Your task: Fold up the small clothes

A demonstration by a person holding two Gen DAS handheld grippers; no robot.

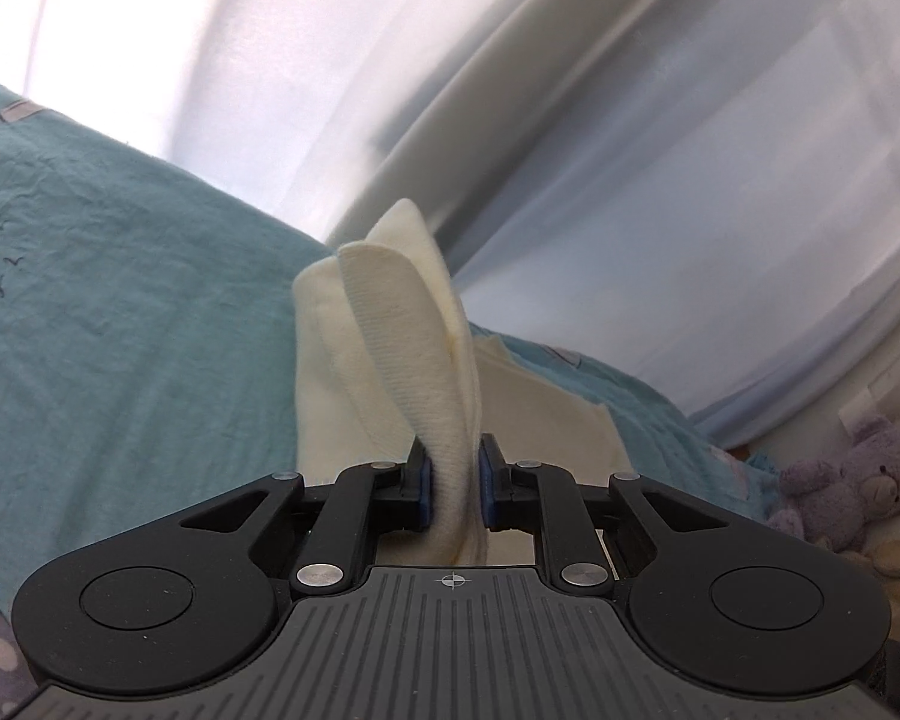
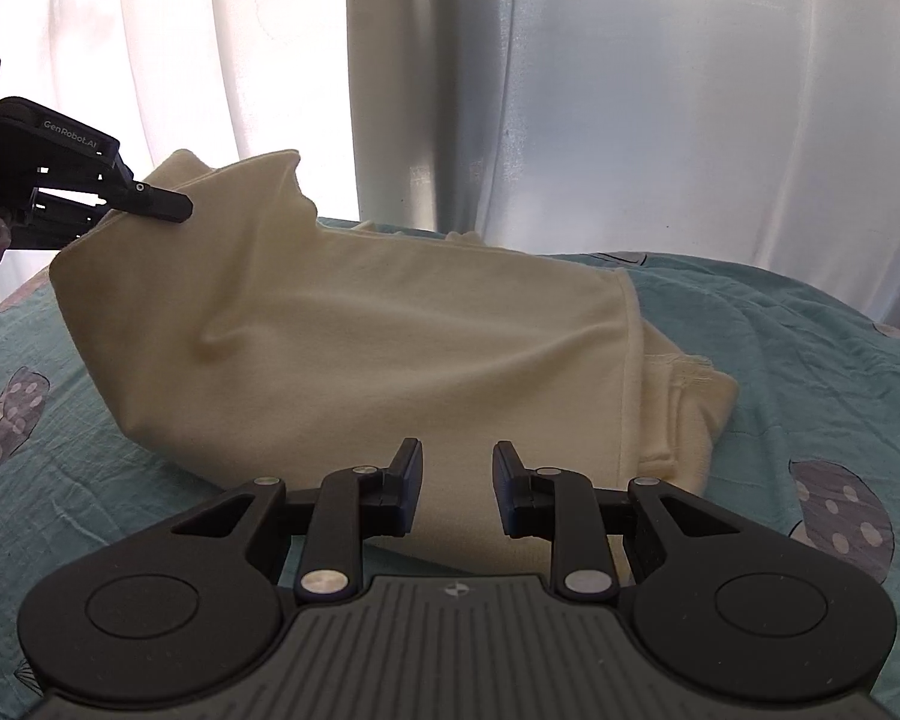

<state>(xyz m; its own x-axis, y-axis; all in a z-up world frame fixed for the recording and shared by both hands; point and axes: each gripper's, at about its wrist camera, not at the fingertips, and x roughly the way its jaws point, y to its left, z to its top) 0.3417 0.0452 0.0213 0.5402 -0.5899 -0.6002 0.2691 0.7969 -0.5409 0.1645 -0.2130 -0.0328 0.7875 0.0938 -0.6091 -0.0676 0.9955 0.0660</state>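
The left gripper has its fingers clamped on a ribbed edge of the cream garment, and the pinched cloth stands up in a narrow fold between the blue pads. In the right wrist view that same gripper sits at the far left, lifting the garment's left corner off the bed so the fabric slopes down to the right. The rest of the garment lies on the teal sheet, its right end bunched in layered folds with a seam showing.

The right gripper hovers at the near edge of the garment with its fingers apart and nothing between them; whether they touch the cloth below cannot be told.

White curtains hang behind the bed. A purple teddy bear sits at the right in the left wrist view.
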